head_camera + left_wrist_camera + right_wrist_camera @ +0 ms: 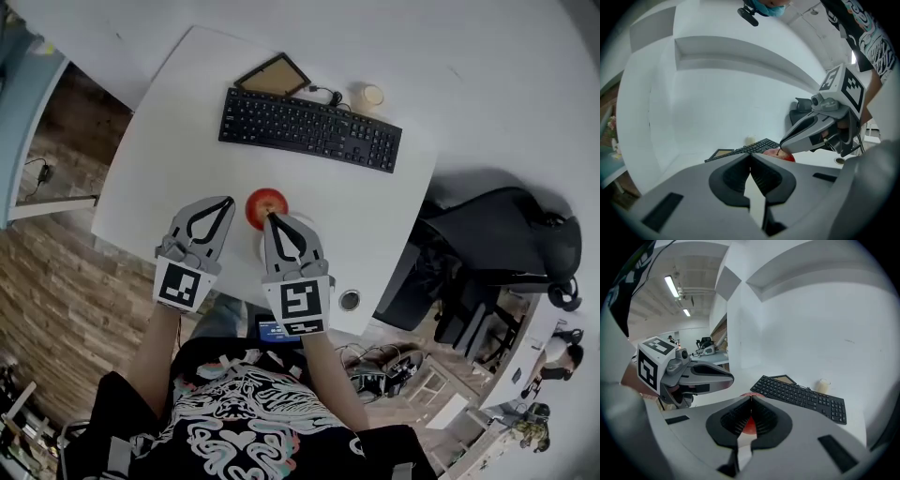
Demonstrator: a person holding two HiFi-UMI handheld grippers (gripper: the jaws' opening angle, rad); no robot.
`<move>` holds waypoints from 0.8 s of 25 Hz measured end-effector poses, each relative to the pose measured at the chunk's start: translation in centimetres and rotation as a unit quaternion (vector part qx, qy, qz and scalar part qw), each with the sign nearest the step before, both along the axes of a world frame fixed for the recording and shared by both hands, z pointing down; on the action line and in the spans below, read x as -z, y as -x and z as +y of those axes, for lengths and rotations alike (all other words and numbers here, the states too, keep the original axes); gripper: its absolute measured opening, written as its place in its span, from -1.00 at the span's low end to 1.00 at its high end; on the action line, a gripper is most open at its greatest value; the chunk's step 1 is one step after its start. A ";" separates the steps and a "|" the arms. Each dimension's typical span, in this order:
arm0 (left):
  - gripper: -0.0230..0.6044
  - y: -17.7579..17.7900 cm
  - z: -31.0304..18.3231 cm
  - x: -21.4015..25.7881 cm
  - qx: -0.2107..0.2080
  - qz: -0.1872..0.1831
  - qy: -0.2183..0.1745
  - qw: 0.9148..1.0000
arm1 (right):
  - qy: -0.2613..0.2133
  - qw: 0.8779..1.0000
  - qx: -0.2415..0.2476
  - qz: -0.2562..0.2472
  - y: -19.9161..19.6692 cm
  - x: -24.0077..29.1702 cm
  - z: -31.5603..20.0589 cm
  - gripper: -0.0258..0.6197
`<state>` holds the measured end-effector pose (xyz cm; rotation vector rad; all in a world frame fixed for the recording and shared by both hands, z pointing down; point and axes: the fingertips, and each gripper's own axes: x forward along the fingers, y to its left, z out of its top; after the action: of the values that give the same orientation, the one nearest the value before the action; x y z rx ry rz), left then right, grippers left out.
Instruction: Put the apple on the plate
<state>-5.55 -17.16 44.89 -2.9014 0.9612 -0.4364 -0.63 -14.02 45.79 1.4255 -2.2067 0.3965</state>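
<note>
I read the left gripper [228,200] and right gripper [270,217] as grey, each with a black-and-white marker cube [183,284]. The shirt [248,422] is black with white print.

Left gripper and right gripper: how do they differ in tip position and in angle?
The right gripper has its tips at the stem of the apple; the left gripper ends beside the apple, clear of it. In the head view, the left gripper slants to the right, the right gripper slightly to the left. Both have their jaws together.
</note>
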 end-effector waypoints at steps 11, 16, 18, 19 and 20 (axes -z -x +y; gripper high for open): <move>-0.87 -1.2 2.0 -0.4 -0.015 -0.015 0.030 0.999 | 0.006 0.999 -0.037 -0.001 -2.2 0.1 3.1 -0.83; -0.87 -3.1 3.7 -1.1 -0.044 -0.013 0.044 0.998 | 0.012 0.998 -0.069 0.001 -4.4 -0.3 5.1 -0.83; -0.87 -4.0 4.3 -1.1 -0.054 -0.010 0.045 0.997 | 0.014 0.997 -0.082 0.002 -5.2 -0.4 5.9 -0.83; -0.87 -4.4 4.5 -1.1 -0.059 -0.009 0.046 0.997 | 0.014 0.996 -0.088 0.002 -5.6 -0.4 6.3 -0.83; -0.87 -4.9 4.8 -1.0 -0.065 -0.008 0.046 0.997 | 0.014 0.995 -0.095 0.003 -6.0 -0.5 6.8 -0.83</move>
<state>-0.69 -12.37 45.94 -3.0135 0.7639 -0.5081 5.35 -7.25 46.27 1.6243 -2.0597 0.4860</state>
